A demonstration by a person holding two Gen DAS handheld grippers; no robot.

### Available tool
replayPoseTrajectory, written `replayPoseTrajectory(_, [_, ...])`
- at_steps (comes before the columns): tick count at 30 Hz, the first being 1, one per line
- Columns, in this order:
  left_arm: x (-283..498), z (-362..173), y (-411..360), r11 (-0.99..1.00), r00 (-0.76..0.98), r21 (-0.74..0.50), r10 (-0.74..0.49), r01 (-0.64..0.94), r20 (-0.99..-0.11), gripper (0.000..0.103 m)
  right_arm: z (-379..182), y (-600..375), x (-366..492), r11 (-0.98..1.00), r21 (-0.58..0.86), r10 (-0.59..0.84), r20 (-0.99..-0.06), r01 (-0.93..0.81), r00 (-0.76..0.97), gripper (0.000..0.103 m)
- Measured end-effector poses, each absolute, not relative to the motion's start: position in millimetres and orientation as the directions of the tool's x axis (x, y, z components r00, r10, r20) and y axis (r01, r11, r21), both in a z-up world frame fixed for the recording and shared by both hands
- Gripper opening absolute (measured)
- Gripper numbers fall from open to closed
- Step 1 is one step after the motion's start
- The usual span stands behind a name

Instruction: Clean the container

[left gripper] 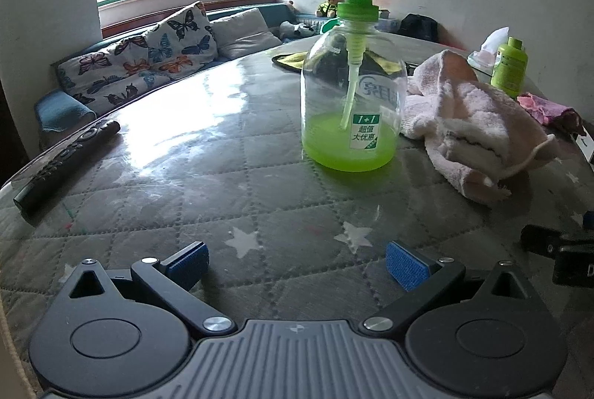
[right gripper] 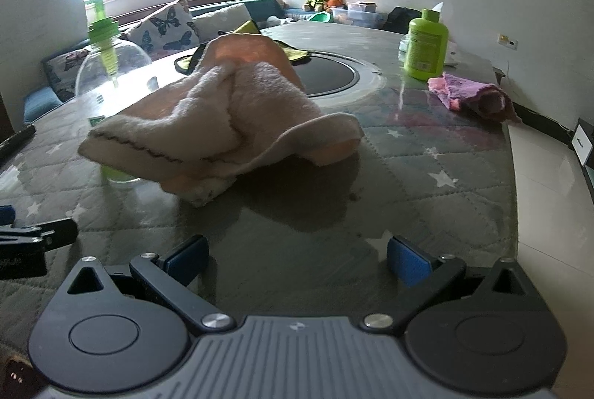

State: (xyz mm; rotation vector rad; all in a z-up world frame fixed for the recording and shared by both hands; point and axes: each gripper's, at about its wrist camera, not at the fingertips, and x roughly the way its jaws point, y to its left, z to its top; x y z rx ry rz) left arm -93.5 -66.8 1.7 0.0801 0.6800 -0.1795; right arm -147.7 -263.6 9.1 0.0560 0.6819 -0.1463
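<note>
Nothing cleaned yet, I judge: my left tool and right tool both gape empty; clear green-pump soap bottle centre frame, crumpled pale pink towel untouched on the counter.

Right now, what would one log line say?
left tongs: open, empty | right tongs: open, empty | pump bottle: upright, untouched | towel: crumpled beside it

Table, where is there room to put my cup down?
Bare table lies between the remote and the pump bottle, and in front of both open grippers. It's crowded on the bottle's other side: pink towel, green bottle, purple cloth.
</note>
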Motion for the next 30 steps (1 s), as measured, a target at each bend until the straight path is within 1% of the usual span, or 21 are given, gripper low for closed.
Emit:
replayPoseTrajectory(9, [-99,2,-71,0.968,0.754,0.016,-0.186,0.252,-0.63,0.103,9,-257,-153,0.992,0.007,-0.094,-0.631,0.127,0.77,0.103])
replayPoseTrajectory(20, [-98,2,-70,0.966,0.749,0.004,-0.199,0.26,-0.631,0.103,9,-259,-152,0.992,0.002,-0.096,-0.638,0.126,0.764,0.103])
replayPoseTrajectory(30, [-75,2,-69,0.949,0.738,0.011,-0.237,0.314,-0.631,0.103,9,-258,-146,0.991,0.001,-0.1,-0.635,0.131,0.766,0.103])
